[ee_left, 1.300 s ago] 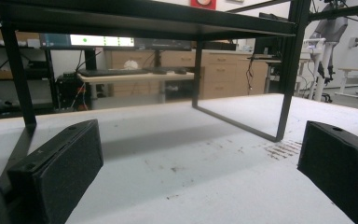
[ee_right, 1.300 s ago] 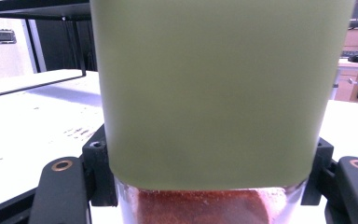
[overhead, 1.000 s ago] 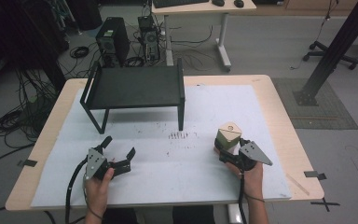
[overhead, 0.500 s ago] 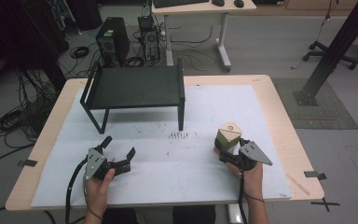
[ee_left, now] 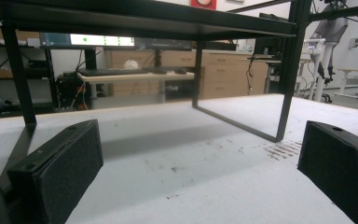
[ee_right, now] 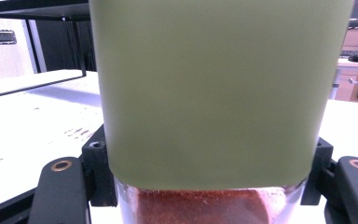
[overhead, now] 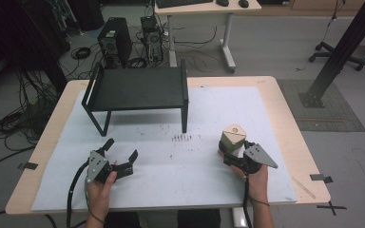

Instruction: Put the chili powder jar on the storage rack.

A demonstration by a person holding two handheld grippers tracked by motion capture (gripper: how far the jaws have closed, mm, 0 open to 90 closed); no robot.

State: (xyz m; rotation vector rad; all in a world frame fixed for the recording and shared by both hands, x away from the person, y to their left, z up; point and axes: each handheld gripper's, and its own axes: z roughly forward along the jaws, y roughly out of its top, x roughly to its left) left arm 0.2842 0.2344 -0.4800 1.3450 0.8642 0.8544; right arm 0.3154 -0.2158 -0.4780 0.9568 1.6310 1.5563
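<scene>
While clamping green jar (overhead: 232, 139), right hand-held gripper (overhead: 230, 153)

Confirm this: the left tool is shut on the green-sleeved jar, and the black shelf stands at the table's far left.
Wrong tool. The right tool is shut on the green-sleeved jar, as the high view shows; the left tool is open and holds nothing. The black shelf does stand far left.

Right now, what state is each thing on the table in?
Left hand-held gripper: open, holding nothing, low over the table.
Right hand-held gripper: shut on the jar.
Jar: upright, green-sleeved, reddish powder at the bottom.
Black rack: standing, nothing on top.
</scene>
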